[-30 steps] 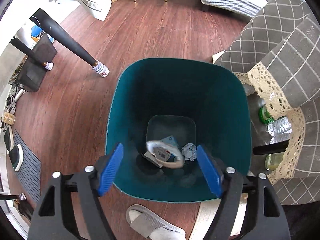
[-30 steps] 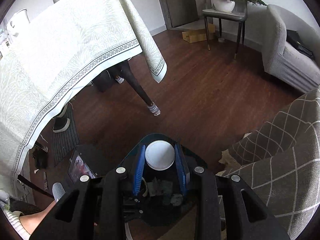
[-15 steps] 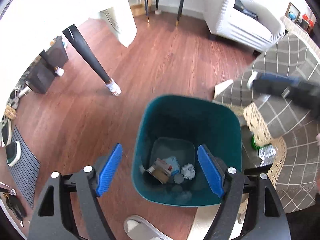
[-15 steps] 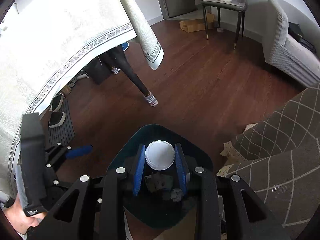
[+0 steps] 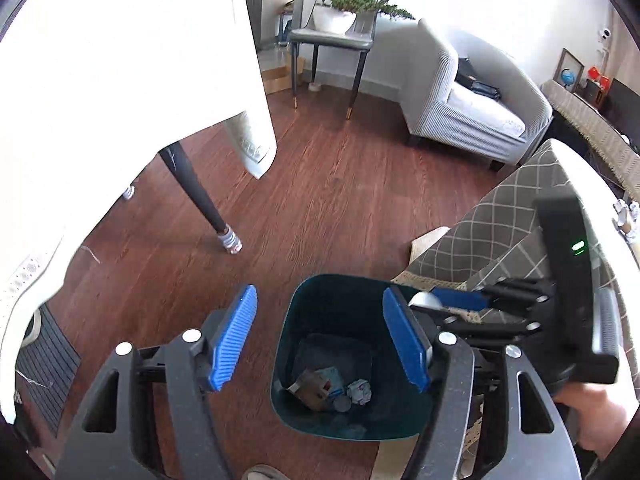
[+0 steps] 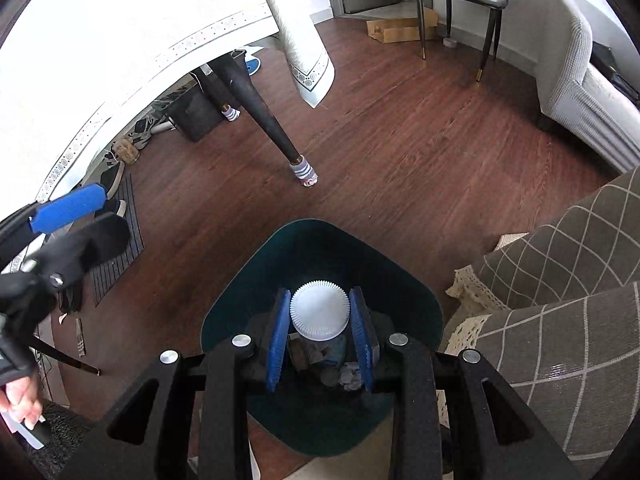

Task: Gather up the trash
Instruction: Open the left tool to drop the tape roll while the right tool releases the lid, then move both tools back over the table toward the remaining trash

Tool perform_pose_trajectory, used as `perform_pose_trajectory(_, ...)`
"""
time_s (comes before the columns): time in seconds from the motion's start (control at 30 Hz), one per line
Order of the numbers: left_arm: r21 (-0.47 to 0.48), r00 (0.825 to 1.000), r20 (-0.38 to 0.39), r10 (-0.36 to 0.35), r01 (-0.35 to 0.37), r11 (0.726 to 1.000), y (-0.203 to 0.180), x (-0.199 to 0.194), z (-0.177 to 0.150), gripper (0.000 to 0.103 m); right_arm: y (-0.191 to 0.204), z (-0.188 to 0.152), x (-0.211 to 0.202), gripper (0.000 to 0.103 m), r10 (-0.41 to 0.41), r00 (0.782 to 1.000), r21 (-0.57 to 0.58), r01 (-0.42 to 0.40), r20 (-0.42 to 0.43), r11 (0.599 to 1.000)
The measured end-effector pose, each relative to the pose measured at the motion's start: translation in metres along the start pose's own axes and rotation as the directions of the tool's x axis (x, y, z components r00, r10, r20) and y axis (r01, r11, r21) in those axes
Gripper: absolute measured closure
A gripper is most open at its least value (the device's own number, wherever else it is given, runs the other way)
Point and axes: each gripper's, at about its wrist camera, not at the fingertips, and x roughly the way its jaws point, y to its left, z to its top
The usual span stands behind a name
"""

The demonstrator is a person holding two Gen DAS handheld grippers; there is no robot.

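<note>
A dark teal trash bin (image 5: 320, 300) (image 6: 404, 280) stands on the wood floor. Inside lie a crushed brown box (image 5: 310, 386), a crumpled paper ball (image 5: 359, 391) and other scraps. My right gripper (image 6: 320, 320) is shut on a white paper cup (image 6: 319, 313), held directly over the bin's opening. It also shows at the right of the left wrist view (image 5: 460, 300). My left gripper (image 5: 320, 344) is open and empty, high above the bin's near left side.
A table with a white cloth (image 6: 120, 40) and dark leg (image 6: 264, 120) stands to the left. A checked sofa (image 6: 560, 280) is right of the bin. A grey armchair (image 5: 472, 108) and a side chair with a plant (image 5: 340, 32) are farther back.
My left gripper has risen and tilted up away from the bin, so the bin looks smaller. My right gripper has stayed over the bin with the cup in it.
</note>
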Motion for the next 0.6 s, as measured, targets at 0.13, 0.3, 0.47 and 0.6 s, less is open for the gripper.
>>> perform_pose_trajectory(0.13, 0.008, 0.999, 0.040, -0.012, 0.011, 1.000, -0.006, -0.019, 0.011, 0.044, 0.003, -0.006, 0.012, 0.073, 0.009, 0.999, -0.008, -0.009, -0.031, 1.000)
perform_pose_trajectory(0.3, 0.021, 0.996, 0.087, -0.020, 0.018, 1.000, -0.015, -0.040, 0.025, 0.049, 0.015, -0.016, 0.026, 0.073, 0.004, 0.997, -0.048, -0.008, -0.071, 0.999)
perform_pose_trajectory(0.47, 0.026, 0.993, 0.114, -0.005, 0.002, 1.000, -0.021, -0.048, 0.032, 0.048, 0.020, -0.025, 0.034, 0.051, 0.000, 0.994, -0.066, -0.007, -0.107, 0.998)
perform_pose_trajectory(0.6, 0.018, 0.993, 0.117, -0.004, 0.002, 1.000, -0.020, -0.048, 0.033, 0.048, 0.025, -0.031, 0.033, 0.042, 0.002, 0.994, -0.087, -0.011, -0.107, 0.996)
